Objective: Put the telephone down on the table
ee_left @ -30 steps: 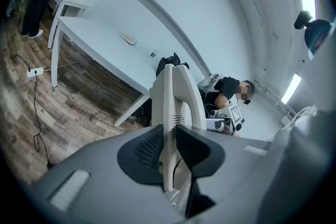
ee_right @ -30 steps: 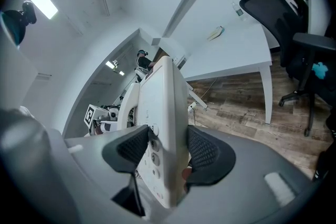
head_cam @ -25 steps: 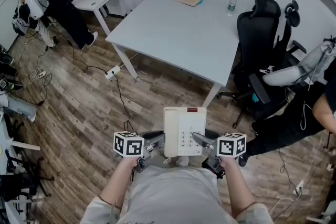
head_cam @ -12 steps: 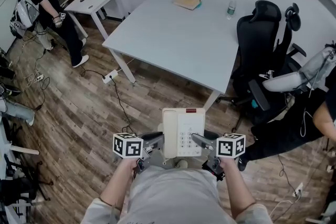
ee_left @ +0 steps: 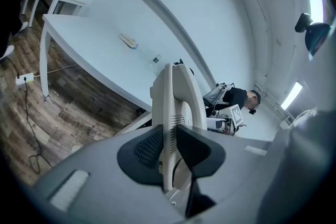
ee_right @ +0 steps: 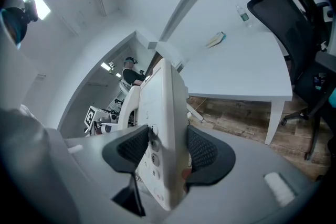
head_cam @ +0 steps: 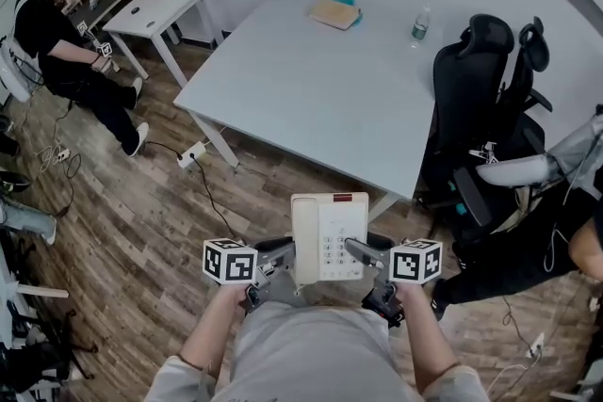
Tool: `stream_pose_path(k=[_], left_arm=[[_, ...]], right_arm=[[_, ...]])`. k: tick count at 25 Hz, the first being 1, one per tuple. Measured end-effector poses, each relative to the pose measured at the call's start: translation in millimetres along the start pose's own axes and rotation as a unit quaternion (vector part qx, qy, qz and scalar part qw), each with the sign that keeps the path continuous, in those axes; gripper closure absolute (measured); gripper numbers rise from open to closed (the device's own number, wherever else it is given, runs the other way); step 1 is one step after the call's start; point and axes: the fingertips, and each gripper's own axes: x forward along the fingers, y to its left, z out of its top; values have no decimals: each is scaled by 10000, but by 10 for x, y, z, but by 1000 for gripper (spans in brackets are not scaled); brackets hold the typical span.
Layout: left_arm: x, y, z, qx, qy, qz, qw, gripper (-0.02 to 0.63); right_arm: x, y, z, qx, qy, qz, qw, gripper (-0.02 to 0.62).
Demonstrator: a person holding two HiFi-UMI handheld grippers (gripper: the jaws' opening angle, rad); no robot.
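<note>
Cream telephone [head_cam: 328,238] clamped in left claw [head_cam: 283,252], right claw [head_cam: 362,249] | table [head_cam: 311,85] ahead | black chair [head_cam: 471,80] beside table

Telephone [head_cam: 329,231] between left hand-held gripper [head_cam: 283,252] and right hand-held gripper [head_cam: 357,249], table [head_cam: 311,80] ahead, chair [head_cam: 468,85] perhaps touching it

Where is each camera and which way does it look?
Head view: on the person's head, facing down at telephone, table, both forearms.
Left gripper view: rides the left tool, facing along its jaws clamping the telephone.
Right gripper view: rides the right tool, likewise, from the other side.
All three share the telephone and table.
</note>
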Motion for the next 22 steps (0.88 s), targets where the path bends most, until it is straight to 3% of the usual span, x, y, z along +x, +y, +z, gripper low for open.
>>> stream_pose_path(k=[22], left_arm=[[276, 1103, 1781, 170, 454, -264, 9985, 511]], right_arm=[[1174, -367, 1570, 240, -317, -254, 9989, 364]])
